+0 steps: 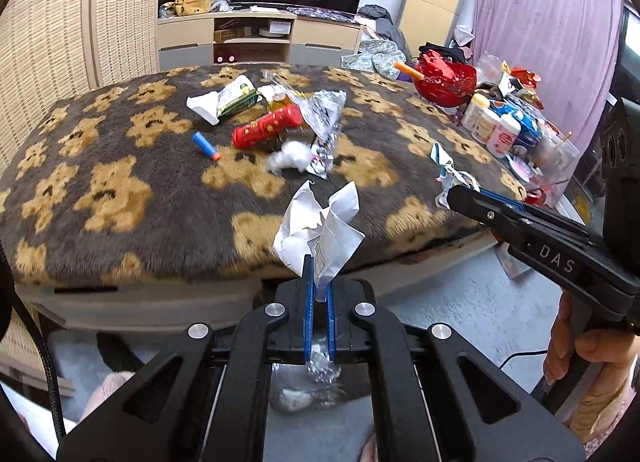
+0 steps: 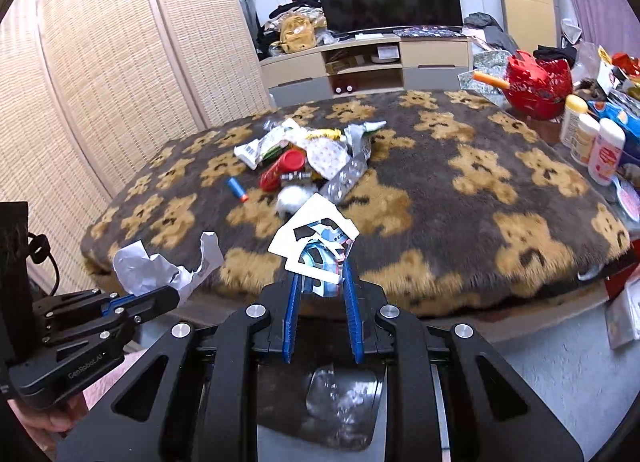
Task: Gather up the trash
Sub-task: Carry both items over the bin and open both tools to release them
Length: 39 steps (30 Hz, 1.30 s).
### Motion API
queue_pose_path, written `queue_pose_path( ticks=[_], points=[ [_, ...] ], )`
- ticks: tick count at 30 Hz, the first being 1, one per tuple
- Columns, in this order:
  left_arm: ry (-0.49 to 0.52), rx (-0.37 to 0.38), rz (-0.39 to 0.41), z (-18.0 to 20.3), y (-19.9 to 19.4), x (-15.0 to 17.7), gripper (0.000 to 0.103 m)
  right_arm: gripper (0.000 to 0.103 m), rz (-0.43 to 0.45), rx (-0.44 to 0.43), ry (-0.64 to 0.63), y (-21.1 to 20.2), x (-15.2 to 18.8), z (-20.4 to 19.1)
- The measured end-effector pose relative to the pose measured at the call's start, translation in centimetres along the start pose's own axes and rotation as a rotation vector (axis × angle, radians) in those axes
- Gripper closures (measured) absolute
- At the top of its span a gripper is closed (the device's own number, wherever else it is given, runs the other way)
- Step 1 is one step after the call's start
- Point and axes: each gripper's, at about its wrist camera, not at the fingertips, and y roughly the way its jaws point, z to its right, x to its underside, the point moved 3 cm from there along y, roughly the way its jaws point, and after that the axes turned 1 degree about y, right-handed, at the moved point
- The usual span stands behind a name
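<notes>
My left gripper (image 1: 319,276) is shut on a crumpled white paper (image 1: 320,227), held in the air just off the near edge of the bear-patterned blanket (image 1: 120,165); it also shows in the right wrist view (image 2: 160,268). My right gripper (image 2: 321,276) is shut on a torn sticker sheet (image 2: 316,238) with black and blue shapes, held over the same edge; it shows at the right of the left wrist view (image 1: 452,177). A pile of trash lies mid-blanket: a red tube (image 1: 266,126), a foil wrapper (image 1: 324,111), a white wad (image 1: 290,155), a blue foam dart (image 1: 206,145).
Bottles (image 1: 490,123) and a red bowl (image 1: 444,79) crowd the blanket's right side. A TV stand (image 1: 260,35) sits behind, woven screens (image 2: 100,81) at the left. A clear plastic bag (image 1: 308,386) lies on the floor below the grippers.
</notes>
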Motion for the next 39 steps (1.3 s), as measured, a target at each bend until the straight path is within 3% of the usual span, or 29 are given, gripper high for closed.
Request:
queue_pose_path(
  ticks=[7, 17, 25, 33, 35, 37, 39],
  points=[
    [-0.015, 0.008, -0.043, 0.8, -0.3, 4.0, 0.099, 0.081, -0.059, 0.012, 0.02, -0.8, 3.9, 0.4],
    [-0.043, 0.045, -0.185, 0.2, 5.3, 10.0, 0.099, 0.08, -0.206, 0.019, 0.074, 3.7, 9.8, 1.7],
    [-0.055, 0.065, -0.275, -0.6, 9.6, 12.2, 0.099, 0.08, -0.341, -0.003, 0.141, 8.7, 12.9, 2.8],
    [-0.057, 0.072, -0.338, -1.1, 12.6, 13.1, 0.096, 0.078, -0.41, 0.007, 0.159, 11.7, 13.8, 2.9],
    [-0.059, 0.077, -0.343, -1.3, 12.9, 13.0, 0.087, 0.074, -0.421, 0.01, 0.159, 12.2, 13.8, 2.8],
    [-0.059, 0.078, -0.339, -1.4, 12.9, 12.9, 0.069, 0.051, -0.423, 0.009, 0.165, 12.4, 13.7, 2.6],
    [-0.055, 0.069, -0.331, -1.4, 12.7, 12.8, 0.066, 0.049, -0.417, 0.006, 0.169, 12.4, 13.4, 2.5]
  ],
)
